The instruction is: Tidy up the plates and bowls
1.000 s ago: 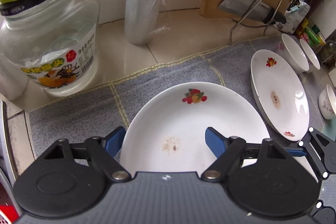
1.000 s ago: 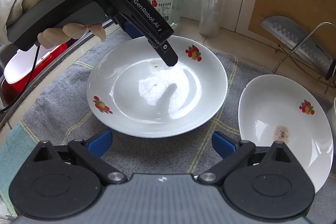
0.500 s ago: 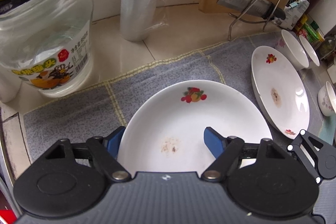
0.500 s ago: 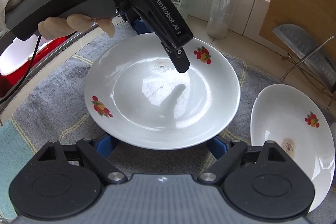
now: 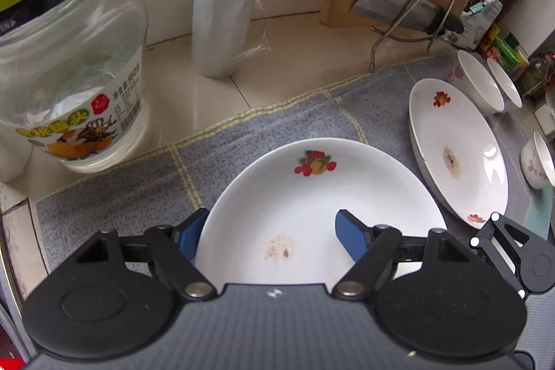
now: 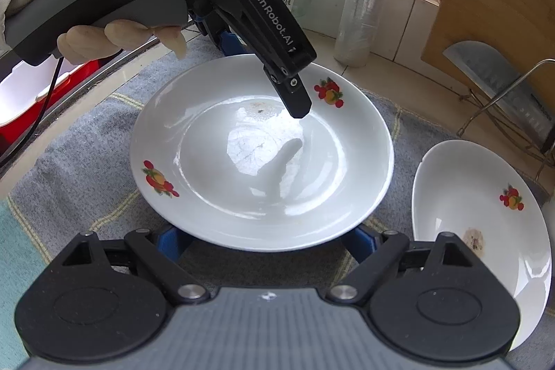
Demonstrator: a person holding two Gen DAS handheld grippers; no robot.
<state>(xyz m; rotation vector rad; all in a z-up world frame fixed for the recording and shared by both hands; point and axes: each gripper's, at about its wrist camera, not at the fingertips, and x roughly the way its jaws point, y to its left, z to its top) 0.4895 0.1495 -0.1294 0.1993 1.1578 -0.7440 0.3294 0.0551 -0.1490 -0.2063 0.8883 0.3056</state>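
The left gripper (image 5: 267, 227) is straddling the far rim of the white fruit-printed plate (image 5: 312, 196) on the grey cloth (image 5: 277, 123), jaws spread, while the plate's near rim is hiding the tips of the right gripper (image 6: 267, 238), also spread wide.

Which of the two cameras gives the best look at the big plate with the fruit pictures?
The right wrist view: the whole plate shows, both fruit decals and rim included. In the left wrist view the same plate is partly hidden behind the left gripper, whose fingers straddle its rim.
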